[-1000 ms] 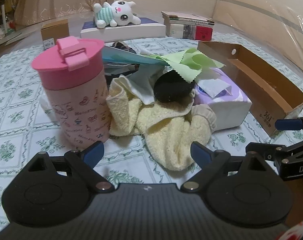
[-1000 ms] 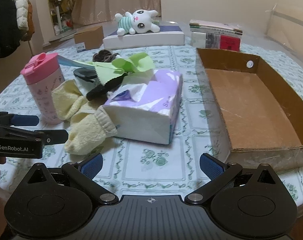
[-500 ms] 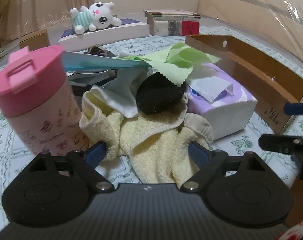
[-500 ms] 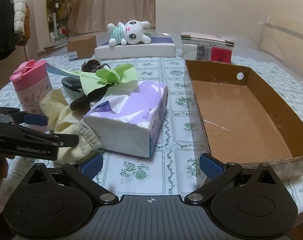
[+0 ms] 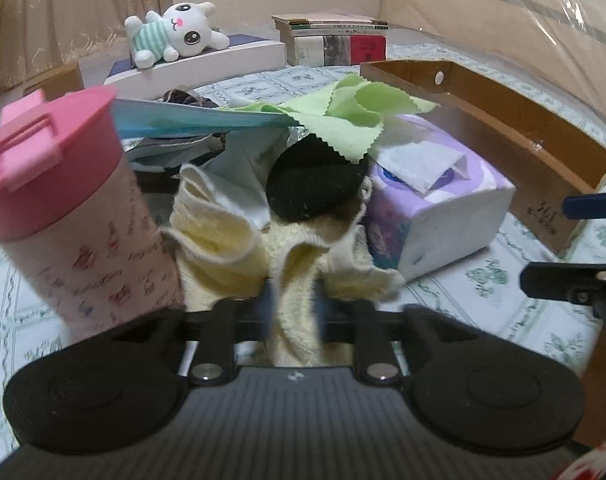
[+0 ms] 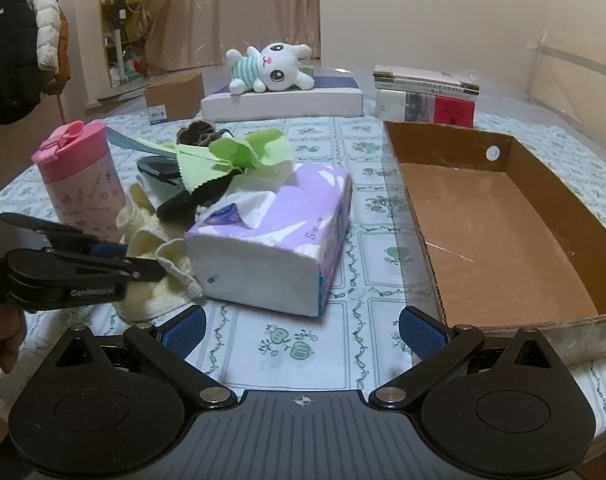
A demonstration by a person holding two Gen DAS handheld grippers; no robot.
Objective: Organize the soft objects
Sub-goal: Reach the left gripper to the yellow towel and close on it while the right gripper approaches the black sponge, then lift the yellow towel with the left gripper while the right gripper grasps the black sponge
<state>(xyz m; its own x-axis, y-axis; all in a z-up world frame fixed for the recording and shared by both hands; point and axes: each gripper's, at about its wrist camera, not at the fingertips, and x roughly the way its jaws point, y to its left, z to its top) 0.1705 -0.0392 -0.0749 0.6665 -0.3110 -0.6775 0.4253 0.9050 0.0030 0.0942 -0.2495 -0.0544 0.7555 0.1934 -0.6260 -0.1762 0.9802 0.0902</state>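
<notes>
A crumpled yellow towel point(image 5: 239, 248) lies at the near edge of a pile between the pink cup point(image 5: 63, 208) and the purple tissue pack point(image 5: 435, 200). My left gripper point(image 5: 293, 304) is closing, and its pads pinch a fold of this towel. A green cloth point(image 5: 343, 120) and a black soft item point(image 5: 315, 184) sit on top of the pile. From the right wrist view, the left gripper point(image 6: 139, 260) bites the towel point(image 6: 159, 288) beside the tissue pack point(image 6: 279, 232). My right gripper point(image 6: 303, 328) hangs open over the tablecloth with nothing between its fingers.
A shallow brown cardboard box point(image 6: 443, 144) stands open at the right. A plush bunny point(image 6: 271, 68) lies on a white flat box at the back, beside stacked books point(image 6: 423, 96). A small carton point(image 6: 175, 96) is at the back left. A person's hand holds the left gripper.
The left gripper moved forward and down onto the yellow towel, then its jaws went from wide open to pinched on a fold. The right gripper stayed put and open.
</notes>
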